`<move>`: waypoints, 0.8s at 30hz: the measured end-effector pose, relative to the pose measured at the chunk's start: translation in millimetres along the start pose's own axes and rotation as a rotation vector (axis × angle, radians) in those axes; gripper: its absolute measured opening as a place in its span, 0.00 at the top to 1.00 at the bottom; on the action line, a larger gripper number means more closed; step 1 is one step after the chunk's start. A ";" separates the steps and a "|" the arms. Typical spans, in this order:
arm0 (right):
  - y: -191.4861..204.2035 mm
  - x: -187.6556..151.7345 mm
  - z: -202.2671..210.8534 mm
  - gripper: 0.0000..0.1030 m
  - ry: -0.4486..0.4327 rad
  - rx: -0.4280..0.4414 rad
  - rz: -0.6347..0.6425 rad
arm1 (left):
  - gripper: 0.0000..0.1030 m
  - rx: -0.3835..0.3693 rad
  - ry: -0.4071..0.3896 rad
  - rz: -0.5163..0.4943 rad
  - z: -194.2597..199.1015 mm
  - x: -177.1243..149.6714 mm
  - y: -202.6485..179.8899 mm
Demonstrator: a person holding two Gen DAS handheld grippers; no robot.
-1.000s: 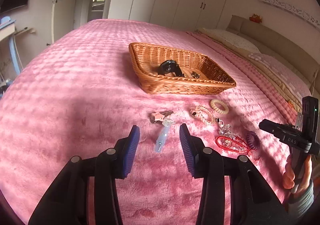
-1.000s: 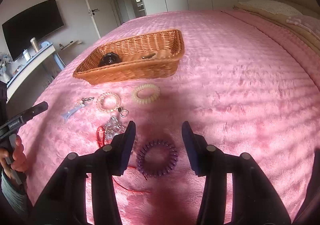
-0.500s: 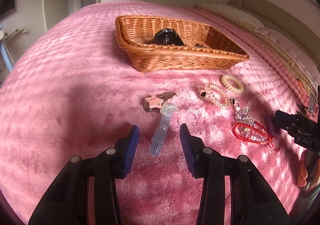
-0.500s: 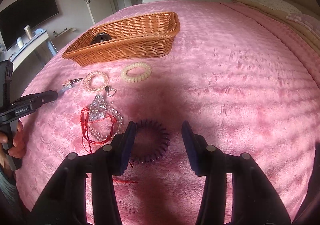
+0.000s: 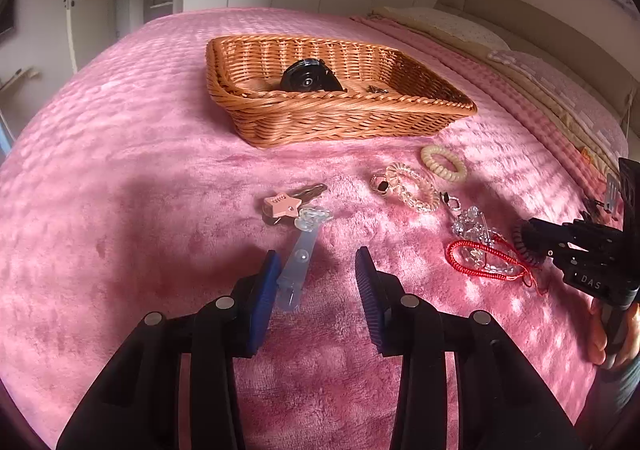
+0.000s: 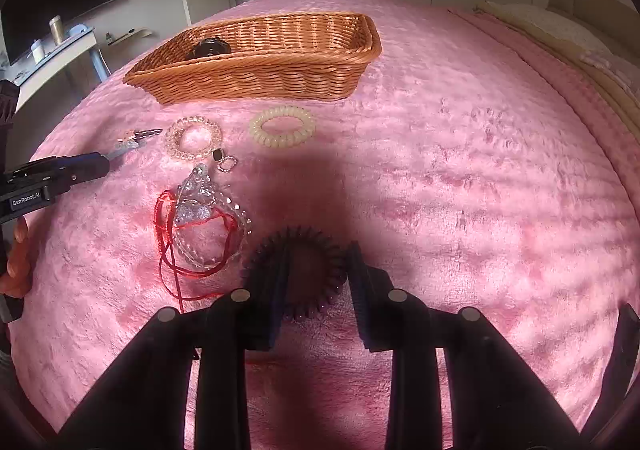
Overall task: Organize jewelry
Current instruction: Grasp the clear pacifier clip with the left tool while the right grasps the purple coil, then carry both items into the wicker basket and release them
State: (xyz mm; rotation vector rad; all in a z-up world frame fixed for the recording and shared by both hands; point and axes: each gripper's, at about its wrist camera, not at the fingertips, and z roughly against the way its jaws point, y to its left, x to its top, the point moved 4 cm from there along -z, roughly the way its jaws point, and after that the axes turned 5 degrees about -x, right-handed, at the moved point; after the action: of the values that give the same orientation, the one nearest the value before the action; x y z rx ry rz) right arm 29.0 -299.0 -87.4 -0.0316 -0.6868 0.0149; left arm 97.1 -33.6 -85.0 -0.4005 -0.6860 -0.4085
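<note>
A pink plush bed (image 5: 120, 170) fills both views. A wicker basket (image 5: 332, 118) sits in the upper middle of the left wrist frame, with a black round item (image 5: 306, 76) inside it. Loose jewelry lies below the basket: a cream coil band (image 6: 282, 126), a clear coil bracelet (image 6: 193, 138), a red cord bracelet (image 6: 192, 234) tangled with crystal beads, and a star-shaped pink clip (image 5: 282, 204).

The right hand-held gripper (image 6: 316, 270), lower centre, is closing, its jaws straddling a dark purple coil band (image 6: 296, 270); contact is unclear. The left hand-held gripper (image 5: 316, 278) is narrowing slightly, with a clear blue strap (image 5: 296, 266) between its jaws, beside the left pad.
</note>
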 end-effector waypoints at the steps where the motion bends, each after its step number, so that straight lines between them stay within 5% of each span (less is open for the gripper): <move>1: -0.3 0.0 -0.3 0.74 0.003 0.001 -0.002 | 0.65 0.005 0.001 -0.007 -0.1 -0.4 -1.2; 7: -3.4 -1.2 -1.4 0.74 0.021 0.009 -0.018 | 0.74 0.056 0.017 -0.022 -3.7 -3.2 -2.0; 9: -2.0 -2.0 -1.1 0.74 0.020 0.007 -0.008 | 0.89 0.058 0.019 -0.009 -3.9 -4.1 1.1; 12: -0.3 -3.1 -0.3 0.89 0.012 0.026 0.000 | 0.90 0.062 0.003 -0.018 -1.0 -4.3 0.0; 24: -7.7 8.3 36.6 0.90 -0.140 0.093 -0.059 | 0.90 0.053 -0.129 -0.041 28.2 1.6 -13.0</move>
State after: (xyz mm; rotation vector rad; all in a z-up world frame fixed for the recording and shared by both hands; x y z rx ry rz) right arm 12.2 -305.6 -53.6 0.0799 -0.8256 -0.0079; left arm 77.3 -31.4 -61.2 -0.3649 -0.8305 -0.4047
